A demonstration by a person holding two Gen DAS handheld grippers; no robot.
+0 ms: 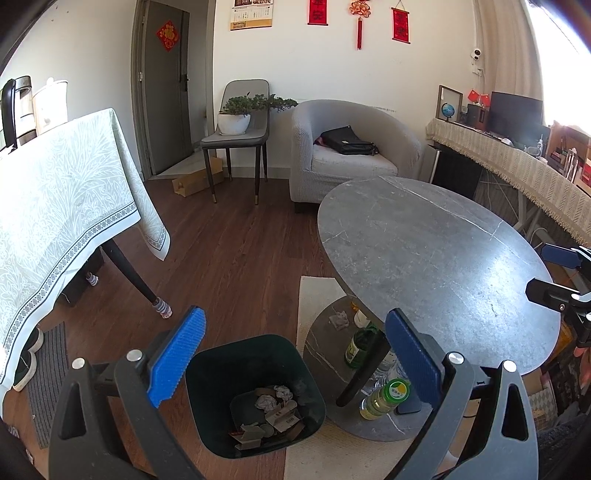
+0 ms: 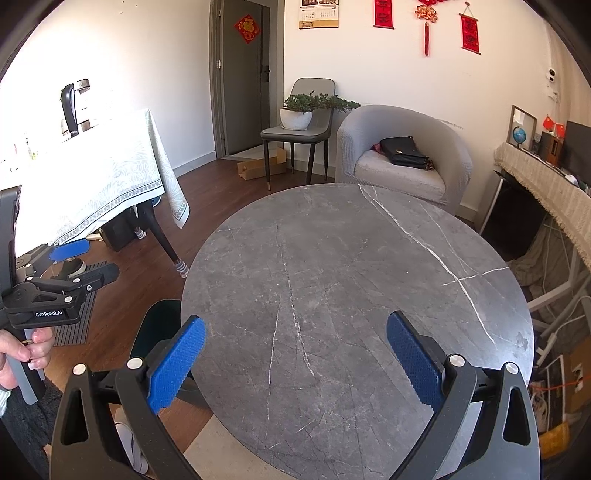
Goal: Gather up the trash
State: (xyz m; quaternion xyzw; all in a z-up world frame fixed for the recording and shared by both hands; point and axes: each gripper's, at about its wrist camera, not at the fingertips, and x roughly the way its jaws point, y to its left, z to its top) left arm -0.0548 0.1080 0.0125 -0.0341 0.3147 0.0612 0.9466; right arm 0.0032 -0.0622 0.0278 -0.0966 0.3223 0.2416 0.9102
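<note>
Both tools spread and empty; trash lies in the bin beside the desk's near-left edge.

The left tool (image 1: 291, 354) hangs over the dark green plastic waste bin (image 1: 255, 395), whose floor holds crumpled paper and torn cardboard scraps (image 1: 273, 413): judged light, soft, crushable, best pinched at a raised fold. The right tool (image 2: 295, 358) hovers above the round grey marble-pattern desk (image 2: 351, 295). Glass and plastic bottles (image 1: 384, 398) stand on the desk's lower shelf, probably slippery and heavier; grip at the neck.

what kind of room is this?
Most likely a home living room: a grey armchair with a black bag on it, a round stone-look table, and red hangings on the wall.
</note>
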